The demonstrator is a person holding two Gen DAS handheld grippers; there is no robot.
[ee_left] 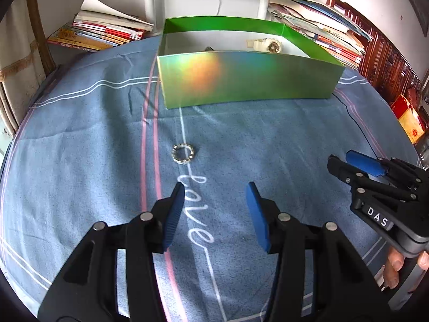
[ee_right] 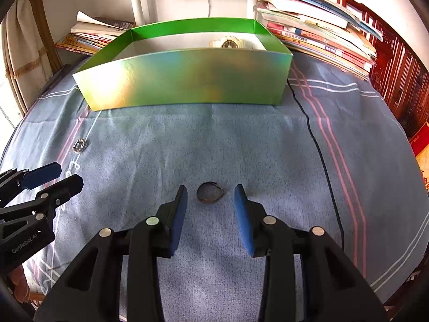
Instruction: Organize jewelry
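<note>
A shiny green box point(ee_left: 241, 80) stands open on the blue cloth; a cream watch point(ee_left: 266, 45) lies inside it, also seen in the right wrist view point(ee_right: 228, 43). A silver beaded ring point(ee_left: 183, 154) lies on the cloth just ahead of my open left gripper point(ee_left: 215, 196), slightly left of its gap. It also shows in the right wrist view point(ee_right: 80, 145). A dark thin ring point(ee_right: 210, 192) lies between the tips of my open right gripper point(ee_right: 210, 197). The right gripper also shows in the left wrist view point(ee_left: 348, 165), and the left gripper in the right wrist view point(ee_right: 60, 175).
Stacks of books point(ee_left: 104, 30) lie behind the box on the left and more books point(ee_right: 316, 35) on the right. A thin black cable point(ee_right: 319, 155) runs over the cloth right of the box. A dark wooden cabinet point(ee_right: 396, 80) stands at the right.
</note>
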